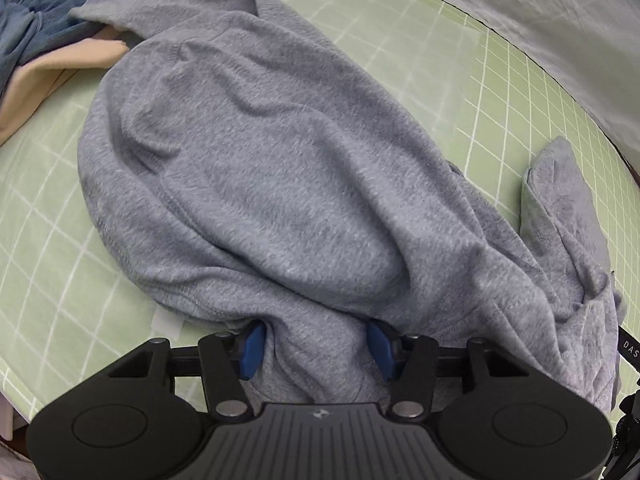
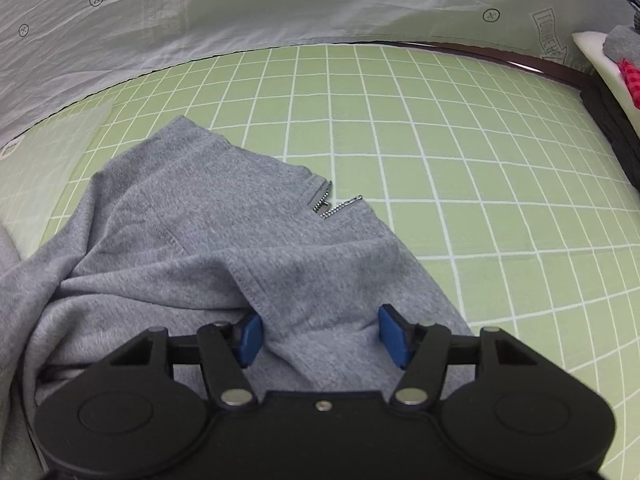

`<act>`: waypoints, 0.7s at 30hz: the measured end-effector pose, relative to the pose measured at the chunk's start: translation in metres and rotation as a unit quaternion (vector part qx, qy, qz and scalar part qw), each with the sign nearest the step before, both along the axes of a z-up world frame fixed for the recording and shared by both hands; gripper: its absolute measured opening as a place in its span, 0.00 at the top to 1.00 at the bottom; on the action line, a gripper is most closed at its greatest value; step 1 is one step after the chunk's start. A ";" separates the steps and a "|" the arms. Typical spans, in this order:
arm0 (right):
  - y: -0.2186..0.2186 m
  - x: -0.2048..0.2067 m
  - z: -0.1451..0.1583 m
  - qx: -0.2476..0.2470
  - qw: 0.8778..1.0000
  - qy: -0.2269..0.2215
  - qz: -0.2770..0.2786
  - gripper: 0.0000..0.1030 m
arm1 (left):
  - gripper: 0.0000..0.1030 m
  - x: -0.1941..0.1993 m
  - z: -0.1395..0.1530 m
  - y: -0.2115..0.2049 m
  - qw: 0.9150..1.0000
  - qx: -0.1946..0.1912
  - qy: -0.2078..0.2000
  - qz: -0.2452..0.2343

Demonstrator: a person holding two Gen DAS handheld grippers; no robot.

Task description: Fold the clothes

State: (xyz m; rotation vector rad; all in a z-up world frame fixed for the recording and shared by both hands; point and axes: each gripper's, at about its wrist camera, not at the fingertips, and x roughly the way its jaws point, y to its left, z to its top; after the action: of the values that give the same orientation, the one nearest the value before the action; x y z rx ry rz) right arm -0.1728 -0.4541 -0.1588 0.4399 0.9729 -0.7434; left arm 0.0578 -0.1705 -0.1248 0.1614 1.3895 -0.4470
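A grey sweatshirt (image 1: 256,168) lies crumpled on the green grid mat (image 1: 460,80), one sleeve trailing to the upper left. My left gripper (image 1: 316,344) points down onto its near edge. The blue pads (image 1: 252,346) stand apart with a bunched fold of the grey cloth between them. In the right wrist view the same sweatshirt (image 2: 208,216) shows a short metal zipper (image 2: 332,204) at its collar. My right gripper (image 2: 322,336) is over the near hem, its pads (image 2: 394,338) wide apart with grey cloth lying between them.
A blue garment (image 1: 36,28) and a peach cloth (image 1: 52,68) lie at the mat's upper left. A white printed sheet (image 1: 560,20) borders the far side. A stack of folded items (image 2: 624,68) sits at the right edge. Bare mat (image 2: 440,140) stretches right of the sweatshirt.
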 end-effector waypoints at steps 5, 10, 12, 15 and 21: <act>-0.022 -0.020 -0.002 -0.005 1.000 -0.003 -0.013 0.41 | 0.54 0.011 0.002 -0.049 0.999 0.012 -0.030 -0.033; -0.049 -0.045 -0.004 -0.008 0.999 -0.002 -0.054 0.38 | 0.56 0.022 -0.002 -0.120 0.995 0.005 -0.058 -0.087; -0.060 -0.059 -0.004 -0.008 0.997 0.001 -0.079 0.38 | 0.57 0.022 -0.004 -0.154 0.991 -0.004 -0.066 -0.115; -0.076 -0.084 -0.006 0.004 0.992 -0.001 -0.129 0.37 | 0.57 0.022 -0.007 -0.208 0.984 -0.024 -0.074 -0.159; -0.084 -0.132 -0.007 0.012 0.974 0.005 -0.226 0.36 | 0.57 -0.002 -0.014 -0.305 0.961 -0.078 -0.091 -0.251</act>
State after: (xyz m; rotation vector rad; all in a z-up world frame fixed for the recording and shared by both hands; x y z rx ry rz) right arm -0.3049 -0.5385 -0.1663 0.6916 0.9005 -1.1452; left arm 0.0553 -0.4757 -0.1393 0.4193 1.1192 -0.9371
